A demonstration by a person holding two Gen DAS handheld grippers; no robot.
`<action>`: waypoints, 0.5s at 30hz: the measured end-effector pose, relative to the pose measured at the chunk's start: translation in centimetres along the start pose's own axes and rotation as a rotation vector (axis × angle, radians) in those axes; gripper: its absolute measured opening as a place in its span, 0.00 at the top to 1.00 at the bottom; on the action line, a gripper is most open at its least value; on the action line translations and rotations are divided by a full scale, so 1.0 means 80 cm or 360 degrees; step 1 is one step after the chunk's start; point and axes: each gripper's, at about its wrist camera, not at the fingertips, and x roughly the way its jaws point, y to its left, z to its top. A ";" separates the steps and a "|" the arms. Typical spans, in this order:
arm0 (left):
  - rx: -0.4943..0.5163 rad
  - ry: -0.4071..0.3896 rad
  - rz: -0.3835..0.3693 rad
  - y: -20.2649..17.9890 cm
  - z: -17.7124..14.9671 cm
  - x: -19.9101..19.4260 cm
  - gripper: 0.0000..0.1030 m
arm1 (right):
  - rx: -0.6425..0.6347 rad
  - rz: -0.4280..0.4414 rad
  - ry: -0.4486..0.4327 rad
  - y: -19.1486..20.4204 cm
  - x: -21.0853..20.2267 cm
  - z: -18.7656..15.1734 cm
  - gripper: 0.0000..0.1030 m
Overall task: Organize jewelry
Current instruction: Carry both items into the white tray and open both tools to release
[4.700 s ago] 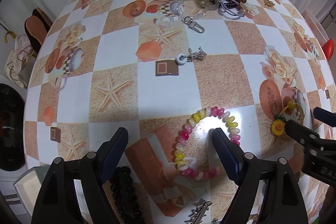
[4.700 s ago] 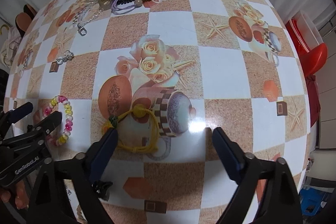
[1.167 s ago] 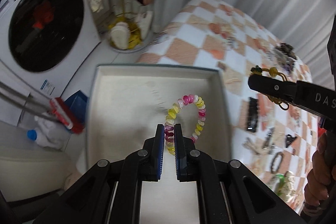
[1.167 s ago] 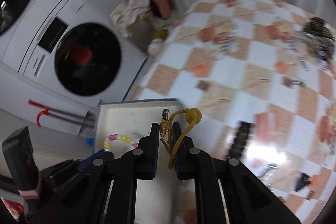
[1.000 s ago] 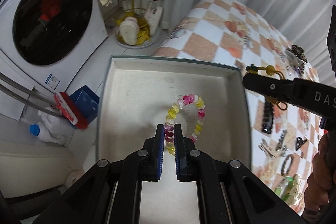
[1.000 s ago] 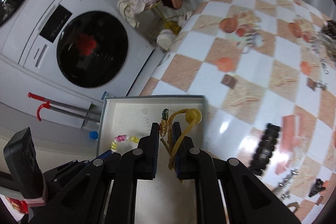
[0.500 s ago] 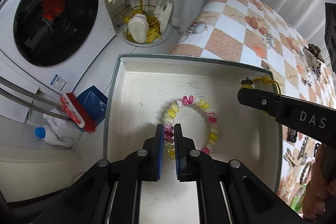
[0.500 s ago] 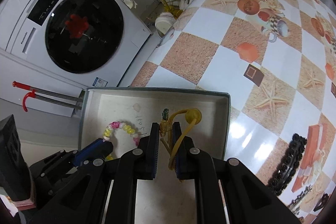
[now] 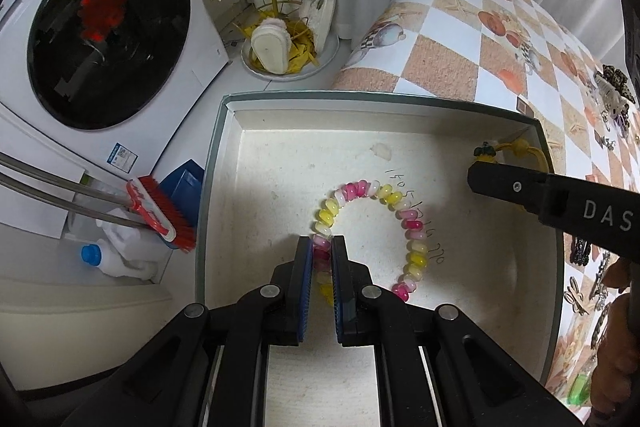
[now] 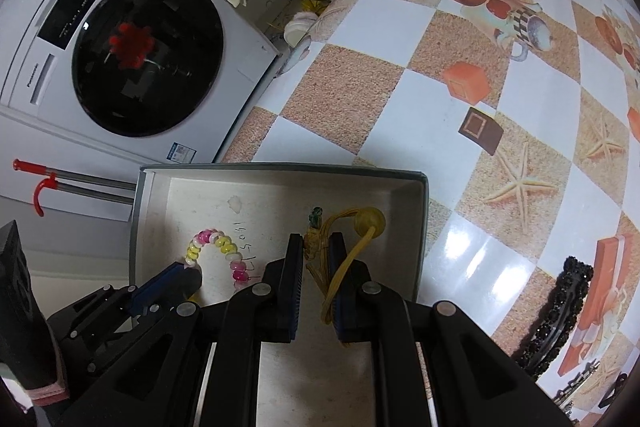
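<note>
1. Left hand-held gripper (image 9: 321, 255): jaws closed to a narrow gap, pinching the pink-and-yellow beaded bracelet (image 9: 414, 227) at one side; the rest of the loop lies against the floor of the tray (image 9: 224, 163).
2. Right hand-held gripper (image 10: 316, 259): jaws nearly together, clamped on the yellow cord hair tie (image 10: 362, 227), held over the tray's right end near its far corner; whether the tie touches the tray floor cannot be told.
3. Tray: shallow, rectangular, pale interior with grey rim; handwritten digits on the floor beside the bracelet. Contents: the bracelet and both gripper tips.
4. Surface (image 10: 400, 99): checked orange-and-white cloth with starfish and rose prints, just right of the tray. It carries a black beaded hair clip (image 10: 560, 311) near the right edge and, farther off, a cluster of hair accessories (image 9: 614, 91).
5. Surroundings: washing machine (image 9: 100, 39) to the left; gold wire rack (image 9: 280, 27) with slippers and cloths; red brush (image 9: 160, 211) and a bottle with a blue cap (image 9: 100, 259) on the floor beside the tray.
</note>
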 end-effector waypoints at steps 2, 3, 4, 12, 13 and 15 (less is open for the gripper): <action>0.0003 -0.0006 0.0001 0.000 0.000 -0.003 0.86 | 0.0024 0.0036 0.0010 0.000 0.000 0.003 0.85; 0.0007 -0.0011 0.0001 -0.001 0.000 -0.004 0.86 | 0.0033 0.0053 0.0004 -0.001 -0.001 0.003 0.84; 0.0013 -0.0015 0.0002 -0.002 0.000 -0.005 0.86 | 0.0042 0.0073 -0.0010 -0.001 -0.006 0.003 0.76; -0.0002 -0.0047 0.0042 -0.006 0.001 -0.018 0.00 | 0.0119 0.0214 -0.0153 -0.005 -0.055 -0.003 0.46; -0.0009 -0.0101 0.0076 -0.007 -0.001 -0.024 0.00 | 0.0126 0.0214 -0.0171 -0.006 -0.063 -0.005 0.46; 0.0027 -0.0103 0.0073 -0.011 -0.002 -0.027 0.00 | 0.0140 0.0215 -0.0199 -0.008 -0.076 -0.011 0.42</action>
